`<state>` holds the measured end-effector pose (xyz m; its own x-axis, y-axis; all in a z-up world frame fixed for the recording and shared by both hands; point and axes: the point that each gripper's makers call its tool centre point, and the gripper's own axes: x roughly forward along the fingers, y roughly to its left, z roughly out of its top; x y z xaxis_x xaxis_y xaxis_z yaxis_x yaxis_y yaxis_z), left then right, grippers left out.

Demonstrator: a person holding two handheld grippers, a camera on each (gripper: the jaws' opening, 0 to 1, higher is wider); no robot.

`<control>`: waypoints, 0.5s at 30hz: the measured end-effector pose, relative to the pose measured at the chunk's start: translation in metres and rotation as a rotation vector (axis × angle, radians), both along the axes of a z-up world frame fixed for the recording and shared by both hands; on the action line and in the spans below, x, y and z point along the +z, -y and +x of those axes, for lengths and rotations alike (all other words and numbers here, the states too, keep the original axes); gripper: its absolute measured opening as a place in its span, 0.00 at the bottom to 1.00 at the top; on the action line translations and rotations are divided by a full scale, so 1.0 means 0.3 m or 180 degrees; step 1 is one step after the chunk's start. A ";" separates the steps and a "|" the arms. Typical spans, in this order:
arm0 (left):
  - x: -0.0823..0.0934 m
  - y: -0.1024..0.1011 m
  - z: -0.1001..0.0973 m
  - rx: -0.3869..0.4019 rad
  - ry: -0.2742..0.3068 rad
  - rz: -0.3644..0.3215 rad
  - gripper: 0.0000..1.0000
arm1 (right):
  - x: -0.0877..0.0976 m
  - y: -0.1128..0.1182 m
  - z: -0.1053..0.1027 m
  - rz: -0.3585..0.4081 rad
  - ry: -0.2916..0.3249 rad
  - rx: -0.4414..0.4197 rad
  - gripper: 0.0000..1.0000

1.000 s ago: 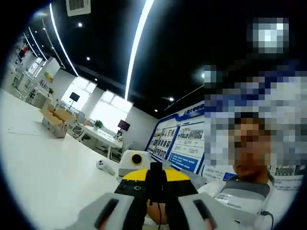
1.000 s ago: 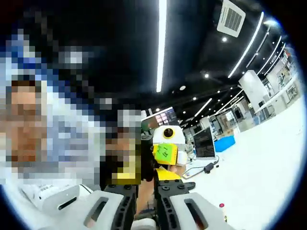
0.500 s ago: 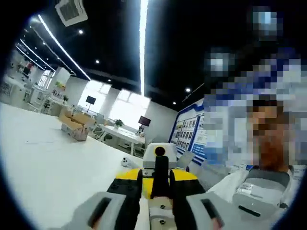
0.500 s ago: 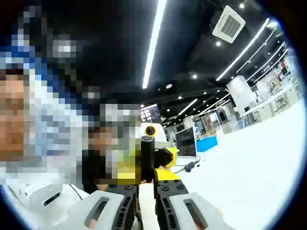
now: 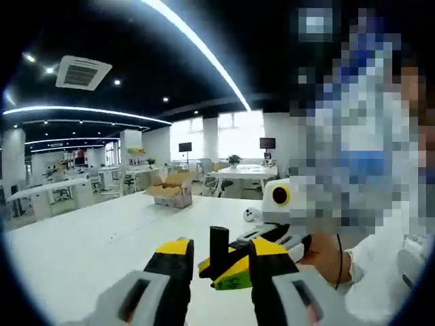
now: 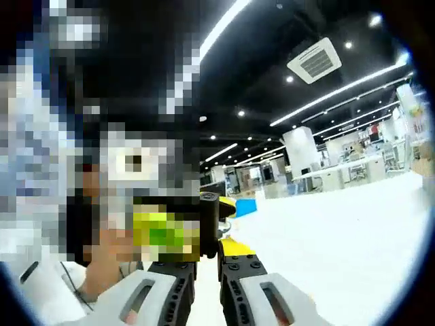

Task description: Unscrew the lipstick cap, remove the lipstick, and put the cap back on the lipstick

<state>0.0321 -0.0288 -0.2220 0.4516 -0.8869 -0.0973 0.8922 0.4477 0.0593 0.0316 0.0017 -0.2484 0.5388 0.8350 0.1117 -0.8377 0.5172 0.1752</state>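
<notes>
Lipstick cap (image 5: 219, 246) and lipstick (image 6: 209, 224), one each

left gripper view: low over white table (image 5: 81, 251), faces far windows
right gripper view: close, tilted toward ceiling
shared: table, ceiling lights

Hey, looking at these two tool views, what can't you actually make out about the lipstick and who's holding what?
- Left gripper view: the lower end of the black lipstick piece is hidden between the left tool and the other tool's yellow tips, so which one grips it is unclear.
- Right gripper view: the black tube drops behind the right tool; cap or body cannot be told.
- Right gripper view: mosaic patches hide the other tool beside the tube.
- Cardboard box: too small to read.
</notes>
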 end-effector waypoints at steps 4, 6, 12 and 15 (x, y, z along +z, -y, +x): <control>0.000 0.001 0.003 0.0039 0.0026 0.0020 0.28 | 0.002 0.016 0.019 -0.0216 0.0233 -0.0332 0.11; -0.008 0.003 0.012 0.0026 -0.0048 -0.0001 0.27 | -0.002 0.020 0.024 -0.0355 0.0326 -0.0466 0.11; -0.032 0.004 0.037 0.0060 -0.0107 -0.0044 0.22 | -0.023 0.020 0.042 -0.0436 0.0296 -0.0572 0.11; -0.030 -0.001 0.047 0.0092 -0.0048 -0.0052 0.14 | -0.028 0.018 0.041 -0.0450 0.0284 -0.0563 0.11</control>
